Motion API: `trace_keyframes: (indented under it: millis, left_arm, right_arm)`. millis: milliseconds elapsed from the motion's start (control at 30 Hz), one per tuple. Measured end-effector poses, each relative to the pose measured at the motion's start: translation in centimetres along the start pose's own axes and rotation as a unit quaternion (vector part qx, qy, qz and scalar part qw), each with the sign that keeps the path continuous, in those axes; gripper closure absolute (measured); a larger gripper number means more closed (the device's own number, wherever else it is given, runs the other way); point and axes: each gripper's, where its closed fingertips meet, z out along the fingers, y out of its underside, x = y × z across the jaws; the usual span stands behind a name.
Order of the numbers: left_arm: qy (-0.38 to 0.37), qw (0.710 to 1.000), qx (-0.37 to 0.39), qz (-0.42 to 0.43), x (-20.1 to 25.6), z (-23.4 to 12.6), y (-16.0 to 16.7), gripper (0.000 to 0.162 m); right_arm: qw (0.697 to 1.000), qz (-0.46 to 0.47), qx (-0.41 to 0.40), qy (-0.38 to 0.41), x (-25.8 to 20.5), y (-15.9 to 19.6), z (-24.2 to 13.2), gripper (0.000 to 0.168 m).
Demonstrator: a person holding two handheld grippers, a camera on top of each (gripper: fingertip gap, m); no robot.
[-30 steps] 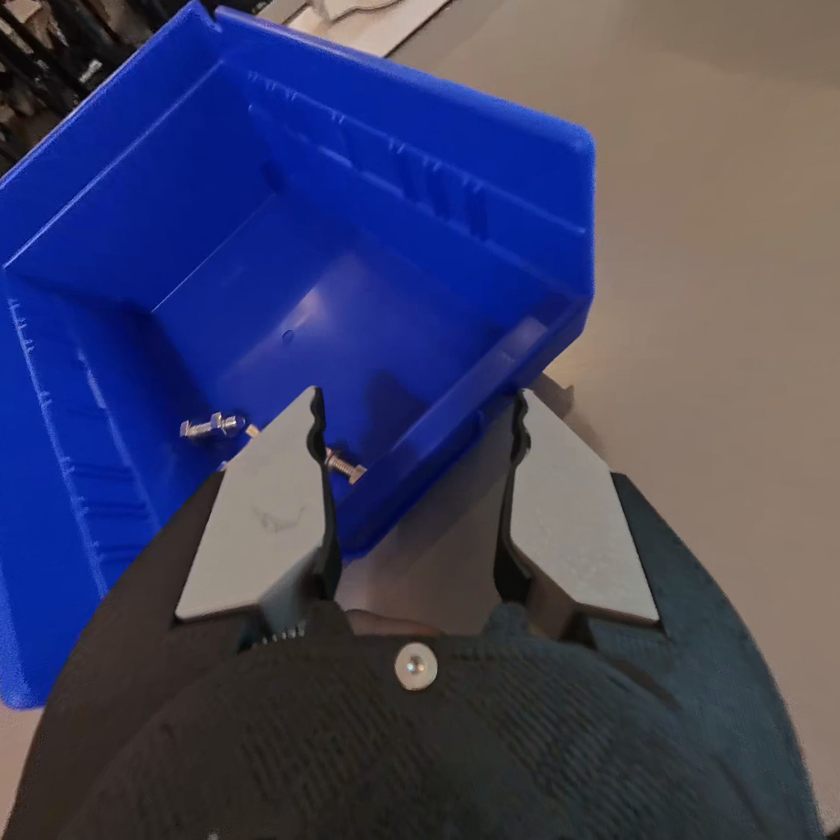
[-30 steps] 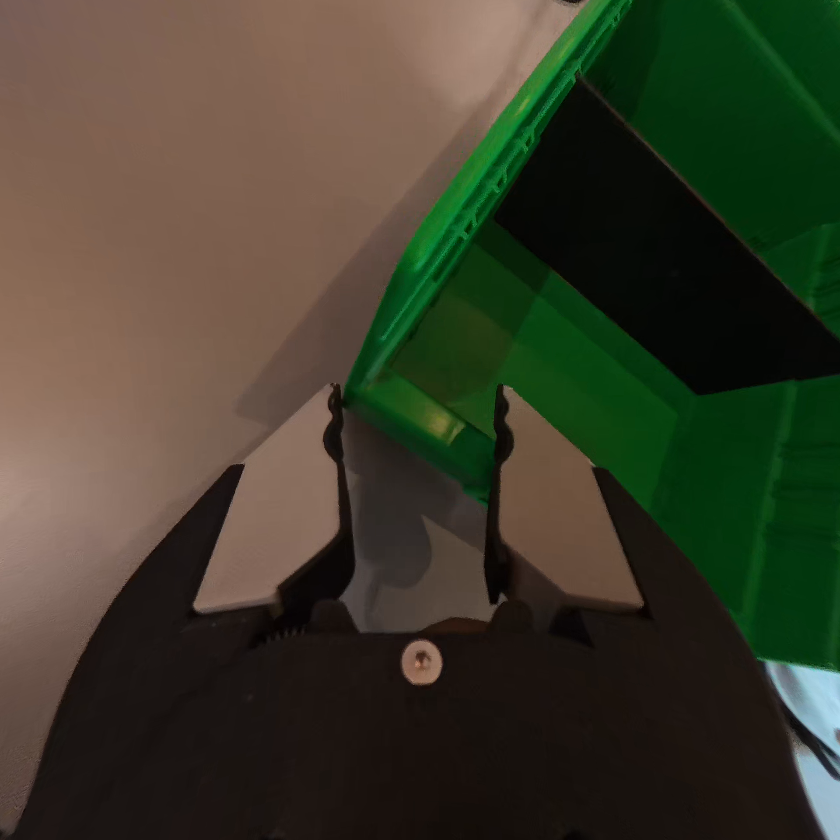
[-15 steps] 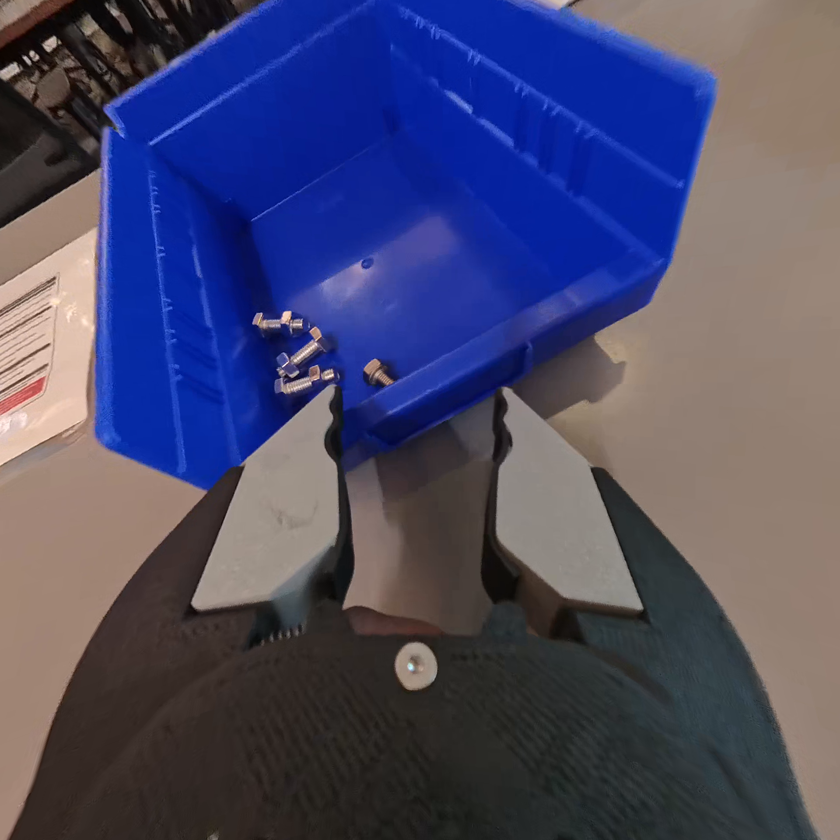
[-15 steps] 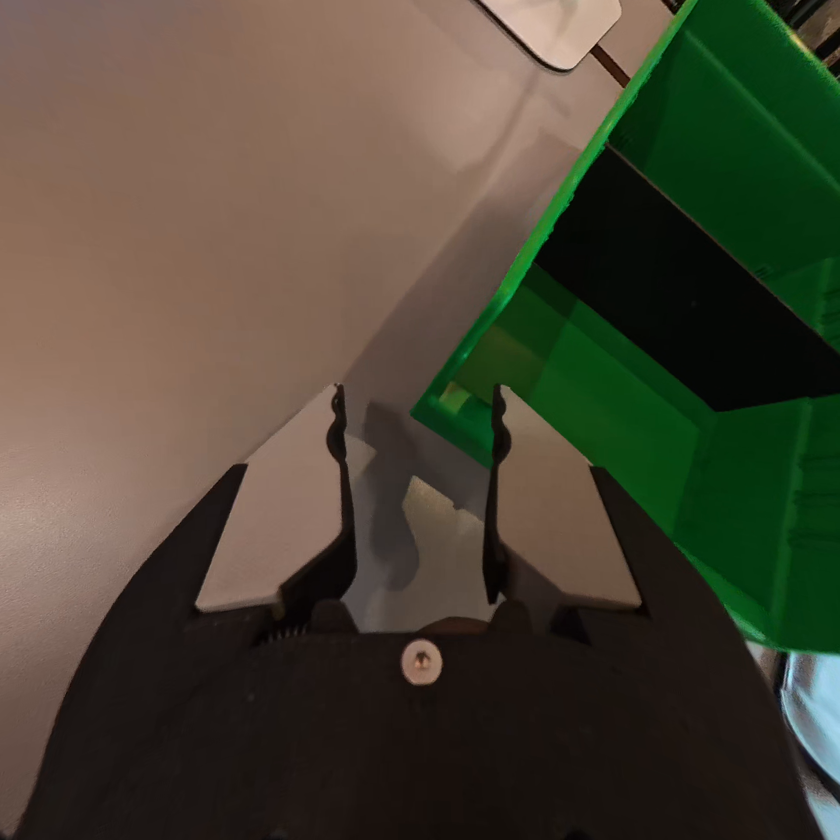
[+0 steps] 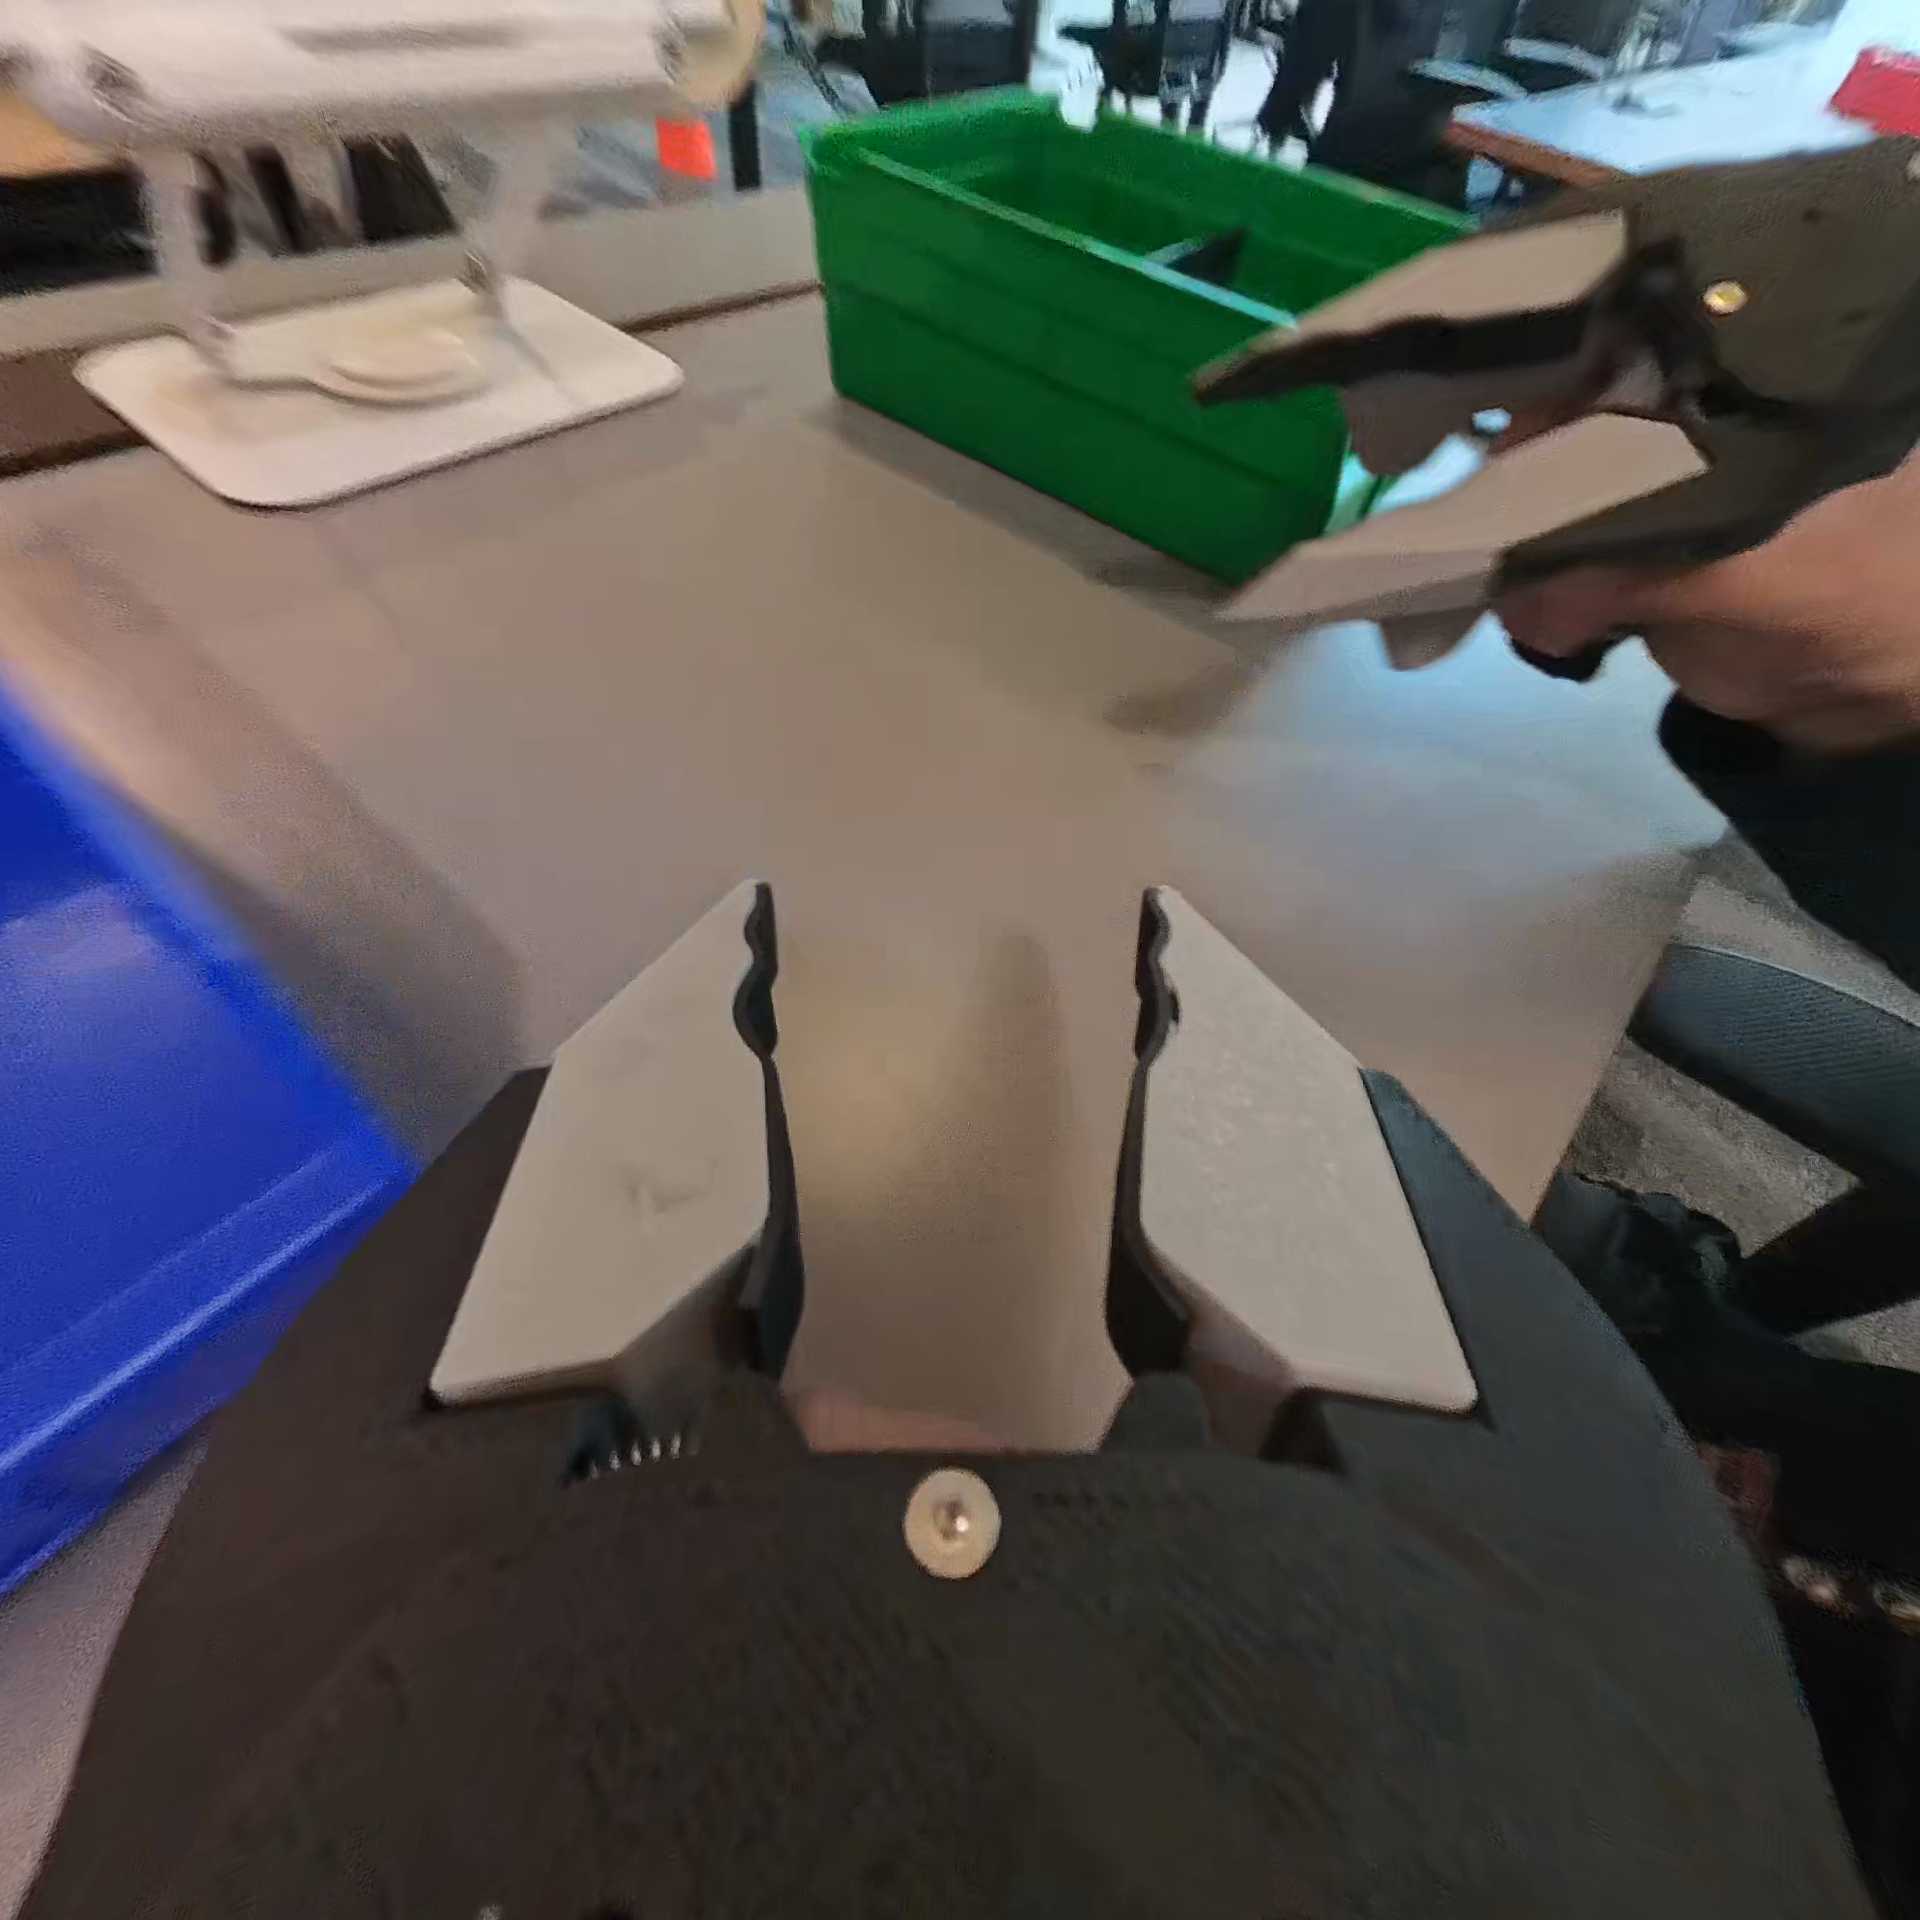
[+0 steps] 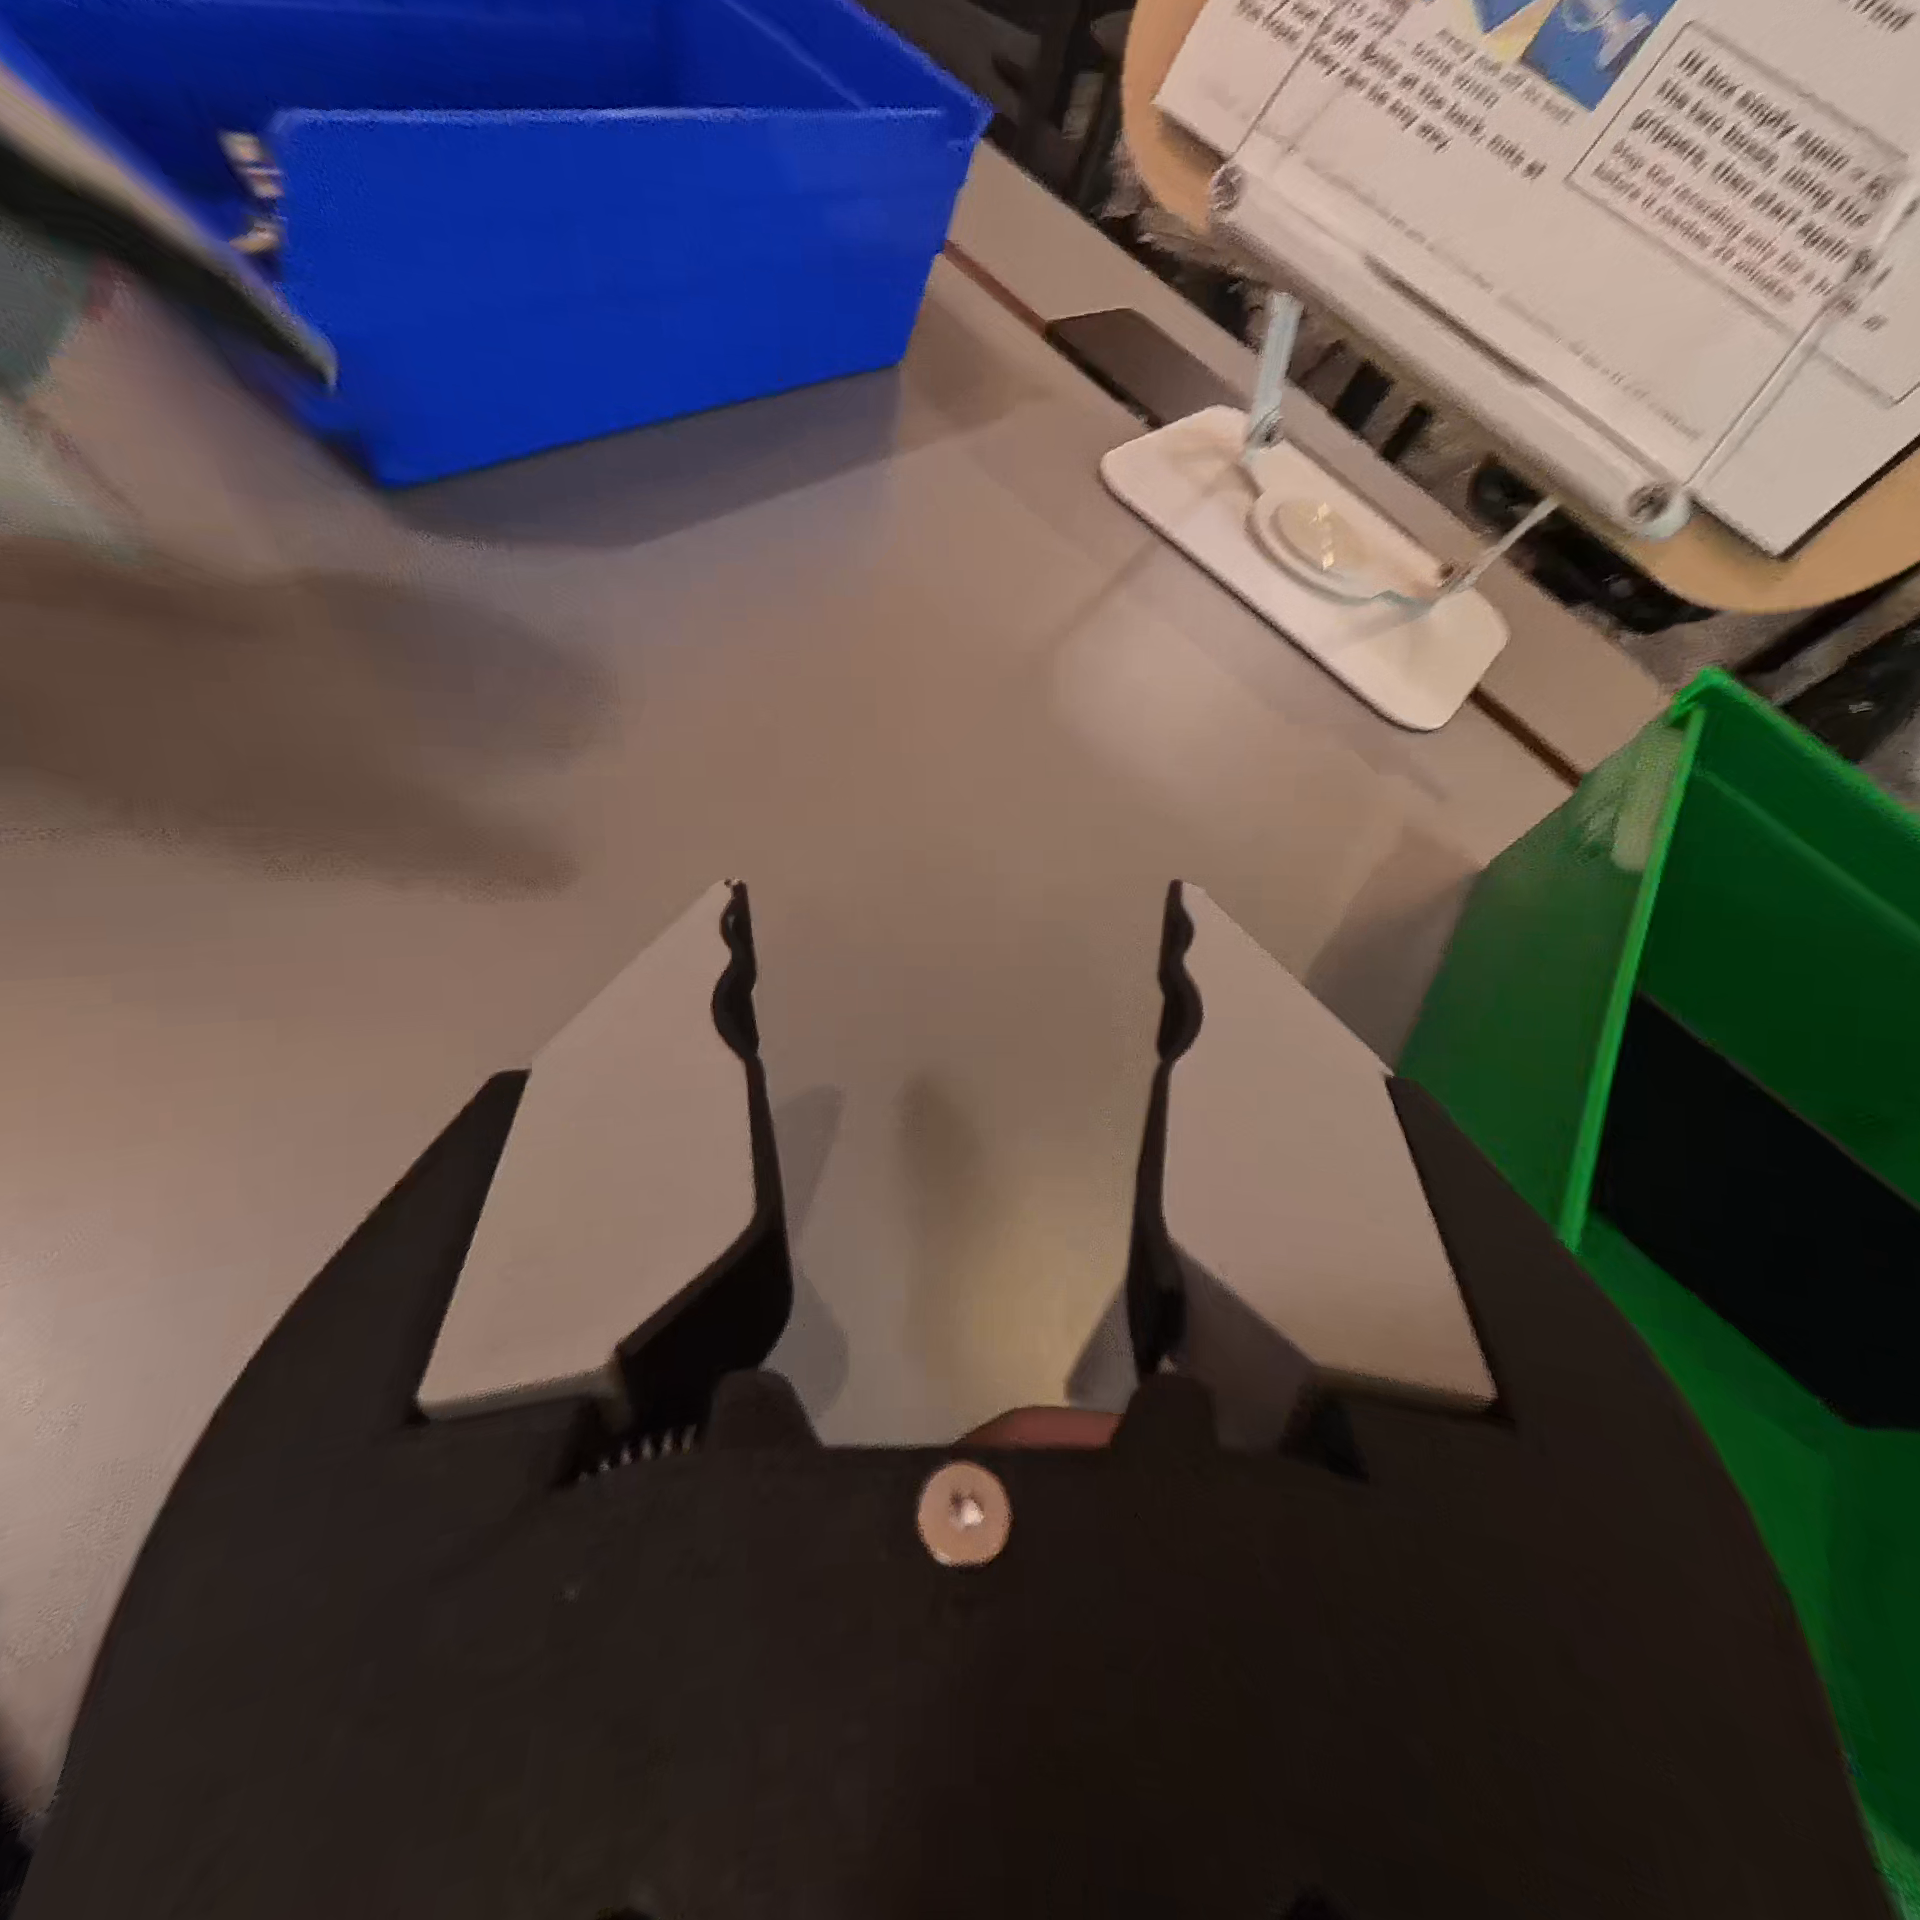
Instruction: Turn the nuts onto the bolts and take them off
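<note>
Left gripper (image 5: 954, 914): the jaws are held spread, nothing is carried between them, and bare grey table (image 5: 831, 665) is seen through the gap. Right gripper (image 6: 954, 904): the jaws are likewise held apart and empty above the table; in the left wrist view it is seen from the side at upper right, grasped by a hand (image 5: 1766, 634), its fingers parted in front of the green bin.

Blue bin (image 6: 603, 229): it is placed on the table to the left, well apart from both grippers; in the left wrist view only a blurred corner is shown at the left edge. Bolts with nuts (image 6: 249, 192): a few small metal pieces are glimpsed inside the blue bin near its left side, partly hidden and blurred; whether the nuts are threaded on cannot be told.

Green bin (image 5: 1039, 343): it is set on the table to the right, with a dark divider inside. A white document stand (image 6: 1309, 561) bearing a printed sheet (image 6: 1621, 208) is placed behind, between the two bins.
</note>
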Motion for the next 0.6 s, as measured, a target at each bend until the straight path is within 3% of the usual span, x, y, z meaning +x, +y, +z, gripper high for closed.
trace_keyframes:
  millis: [167, 367, 433, 533, 600]
  left_arm:
    - [-0.069, 0.997, -0.017, 0.042, -1.4, 7.2, -0.5, 0.093]
    - [-0.173, 0.984, 0.015, 0.034, -8.9, 13.2, -4.5, 0.090]
    - [-0.174, 0.984, 0.005, 0.043, -10.2, 14.9, -4.7, 0.089]
    - [-0.157, 0.986, -0.027, 0.048, -11.1, 16.3, -4.3, 0.087]
    - [-0.153, 0.986, -0.027, 0.055, -11.5, 15.9, -4.1, 0.083]
  right_arm:
    - [0.997, 0.017, 0.040, 0.071, 1.8, -2.3, 6.3, 0.078]
    - [0.985, 0.075, 0.063, 0.143, 6.3, -3.5, 11.8, 0.076]
    - [0.984, 0.088, 0.061, 0.140, 6.8, -3.0, 13.0, 0.076]
    - [0.991, 0.078, 0.053, 0.101, 6.3, -2.2, 14.2, 0.100]
    - [0.994, 0.068, 0.050, 0.074, 6.0, -2.2, 14.3, 0.096]
